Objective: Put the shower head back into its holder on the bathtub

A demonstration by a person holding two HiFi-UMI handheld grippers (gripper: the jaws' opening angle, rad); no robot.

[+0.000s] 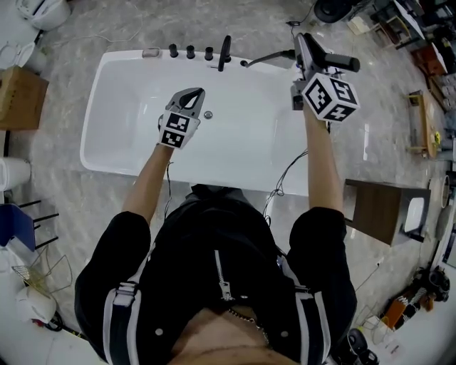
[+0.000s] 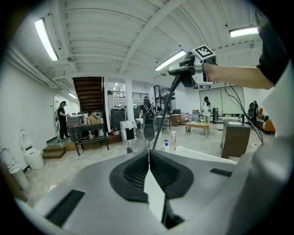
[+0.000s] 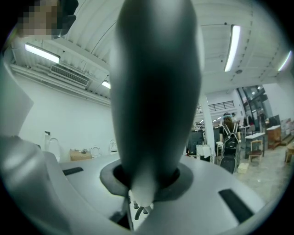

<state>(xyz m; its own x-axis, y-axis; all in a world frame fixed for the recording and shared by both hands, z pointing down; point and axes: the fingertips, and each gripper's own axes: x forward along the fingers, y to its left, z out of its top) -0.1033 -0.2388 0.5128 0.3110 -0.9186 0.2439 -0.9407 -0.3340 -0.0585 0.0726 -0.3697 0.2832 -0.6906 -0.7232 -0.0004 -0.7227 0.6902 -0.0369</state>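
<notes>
A white bathtub [image 1: 100, 142] lies in front of me, with black knobs [image 1: 190, 51] and a black tap fitting [image 1: 225, 51] along its far rim. My right gripper [image 1: 305, 46] is shut on the dark shower head [image 1: 342, 63], which it holds over the tub's far right corner. The hose [image 1: 267, 57] runs left from it toward the rim. In the right gripper view the shower head [image 3: 156, 92] fills the middle between the jaws [image 3: 147, 183]. My left gripper [image 1: 192, 94] hangs over the tub's inside, shut and empty [image 2: 148, 156]. It looks up at the shower head [image 2: 181, 69].
A wooden side table [image 1: 385, 210] stands right of the tub's near corner. A cardboard box [image 1: 21, 96] sits on the floor at the left, with toilets [image 1: 43, 11] beyond it. A round drain fitting [image 1: 207, 114] shows on the tub's wall.
</notes>
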